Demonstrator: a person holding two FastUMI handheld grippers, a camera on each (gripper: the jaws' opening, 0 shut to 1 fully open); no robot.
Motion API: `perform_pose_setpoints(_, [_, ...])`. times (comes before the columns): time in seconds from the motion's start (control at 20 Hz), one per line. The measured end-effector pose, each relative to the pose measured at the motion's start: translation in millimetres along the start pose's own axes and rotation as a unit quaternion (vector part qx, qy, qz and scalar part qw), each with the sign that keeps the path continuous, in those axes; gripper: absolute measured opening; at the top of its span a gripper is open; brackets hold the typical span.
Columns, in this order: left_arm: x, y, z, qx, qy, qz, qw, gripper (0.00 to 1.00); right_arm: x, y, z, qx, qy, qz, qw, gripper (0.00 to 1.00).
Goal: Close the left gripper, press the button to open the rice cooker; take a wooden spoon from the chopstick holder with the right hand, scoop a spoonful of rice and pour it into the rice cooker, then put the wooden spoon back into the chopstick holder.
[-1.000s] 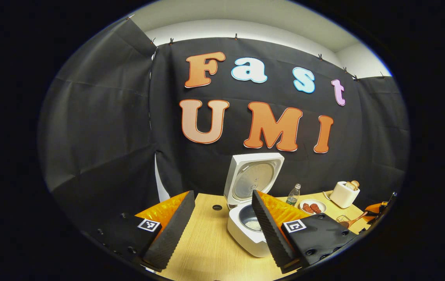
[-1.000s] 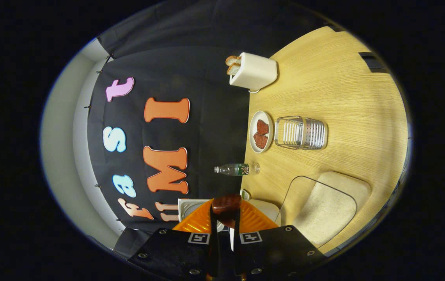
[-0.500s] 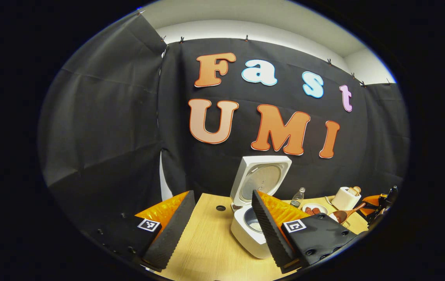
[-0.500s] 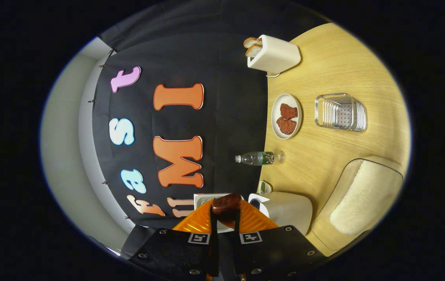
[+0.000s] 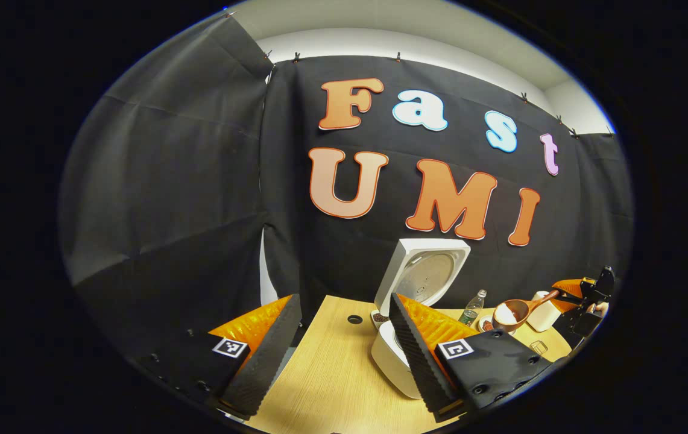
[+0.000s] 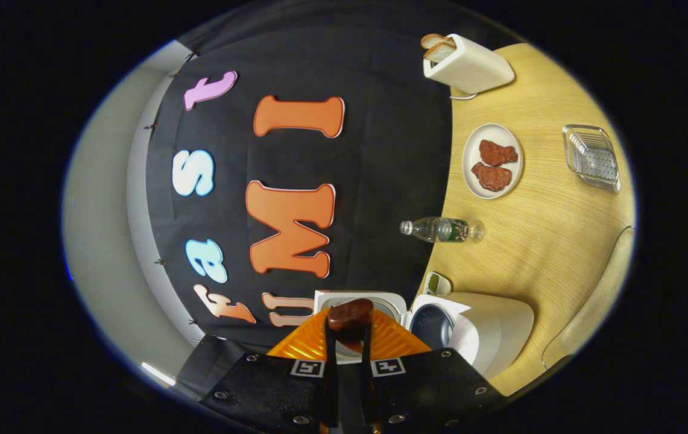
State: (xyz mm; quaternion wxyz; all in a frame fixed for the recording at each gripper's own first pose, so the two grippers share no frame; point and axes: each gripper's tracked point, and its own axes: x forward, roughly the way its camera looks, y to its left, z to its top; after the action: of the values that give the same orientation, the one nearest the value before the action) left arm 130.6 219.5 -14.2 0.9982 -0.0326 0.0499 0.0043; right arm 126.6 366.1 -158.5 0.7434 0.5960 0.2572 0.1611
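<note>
Wooden table [image 6: 536, 241], spoon [image 6: 350, 316] clamped between right jaws

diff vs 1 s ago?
Right gripper carried the wooden spoon, now loaded with rice, up from table level toward the rice cooker. Unchanged: its grip on the spoon, cooker lid up, left gripper open and empty.

Nothing legible on any of the things here, honestly. The water bottle [image 6: 442, 229] has a green label but it's too small to read, and the grippers just carry square black-and-white marker tags [image 5: 456, 348], patterns, not words.
</note>
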Motion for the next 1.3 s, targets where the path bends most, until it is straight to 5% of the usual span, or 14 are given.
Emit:
perform_pose_setpoints(0.7, [21.0,21.9,-14.0,0.019,0.008,-0.004,1.000,1.00,77.0,42.9,-51.4,-0.179,0.006,-0.020,0.984,0.13])
perform_pose_setpoints(1.3, [34.6,16.8,-18.6,0.024,0.016,-0.013,0.999,0.99,88.6,53.2,-61.5,-0.244,-0.011,-0.028,0.969,0.14])
